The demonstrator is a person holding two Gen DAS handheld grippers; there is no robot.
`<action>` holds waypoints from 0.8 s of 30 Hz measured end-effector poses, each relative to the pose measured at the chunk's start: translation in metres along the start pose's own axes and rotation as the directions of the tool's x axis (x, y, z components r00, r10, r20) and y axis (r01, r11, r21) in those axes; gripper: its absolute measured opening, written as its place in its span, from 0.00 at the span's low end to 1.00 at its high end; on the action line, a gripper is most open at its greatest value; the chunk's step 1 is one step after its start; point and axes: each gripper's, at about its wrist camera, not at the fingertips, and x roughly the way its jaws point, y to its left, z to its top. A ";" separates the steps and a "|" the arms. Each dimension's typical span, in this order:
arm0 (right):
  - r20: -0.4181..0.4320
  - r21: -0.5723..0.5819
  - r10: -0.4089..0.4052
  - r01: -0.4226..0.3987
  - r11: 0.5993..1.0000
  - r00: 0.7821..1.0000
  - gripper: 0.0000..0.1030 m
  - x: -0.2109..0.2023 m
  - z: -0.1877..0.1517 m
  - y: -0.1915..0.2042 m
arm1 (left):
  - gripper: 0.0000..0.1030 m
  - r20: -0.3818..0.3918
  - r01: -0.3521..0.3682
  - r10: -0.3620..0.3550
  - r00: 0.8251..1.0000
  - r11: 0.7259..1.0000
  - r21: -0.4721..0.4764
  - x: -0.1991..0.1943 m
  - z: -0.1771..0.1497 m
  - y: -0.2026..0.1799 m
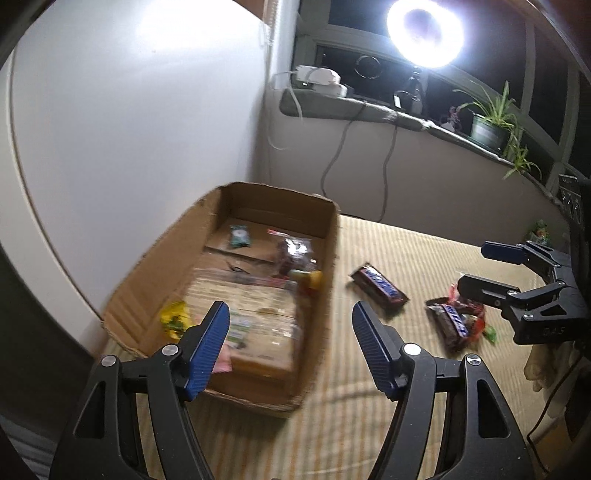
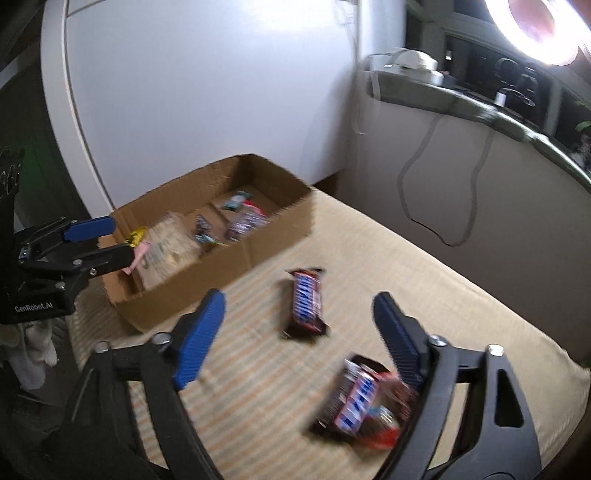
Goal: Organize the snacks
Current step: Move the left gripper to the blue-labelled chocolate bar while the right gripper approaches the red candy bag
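Note:
An open cardboard box (image 1: 327, 295) (image 2: 221, 266) stands on a striped mat and holds several snack packets. Two dark chocolate bars lie on the mat to its right. One bar (image 1: 378, 286) (image 2: 308, 314) lies alone. The other bar (image 1: 452, 321) (image 2: 356, 400) rests on red-wrapped sweets. My left gripper (image 1: 289, 308) (image 2: 120, 238) hangs open over the box's near right wall with nothing between its pads. My right gripper (image 2: 299, 297) (image 1: 474, 267) is open above the two bars and holds nothing; the lone bar shows beyond its fingertips.
The striped mat (image 1: 406, 369) ends at a white wall on the left and a low ledge behind. On the ledge are a ring light (image 1: 424, 31), a potted plant (image 1: 489, 125) and a white charger with hanging cables. A small green packet (image 1: 541, 229) lies far right.

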 end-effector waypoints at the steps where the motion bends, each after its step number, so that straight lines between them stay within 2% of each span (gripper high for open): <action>1: 0.002 0.012 -0.010 0.010 1.000 1.000 0.92 -0.005 -0.005 -0.006 | 0.67 -0.003 0.006 -0.006 1.000 1.000 0.005 0.001 -0.001 -0.004; 14: -0.045 0.133 -0.168 0.173 0.976 0.985 0.94 -0.033 -0.076 -0.081 | 0.67 -0.072 0.120 -0.117 0.991 0.992 0.049 0.023 -0.017 -0.071; 22: -0.069 0.177 -0.150 0.160 0.971 0.986 0.93 -0.032 -0.105 -0.101 | 0.67 -0.113 0.180 -0.173 0.978 0.982 0.052 0.038 -0.023 -0.101; 24: -0.073 0.186 -0.136 0.148 0.971 0.988 0.85 -0.030 -0.109 -0.104 | 0.67 -0.130 0.199 -0.191 0.973 0.979 0.048 0.045 -0.023 -0.107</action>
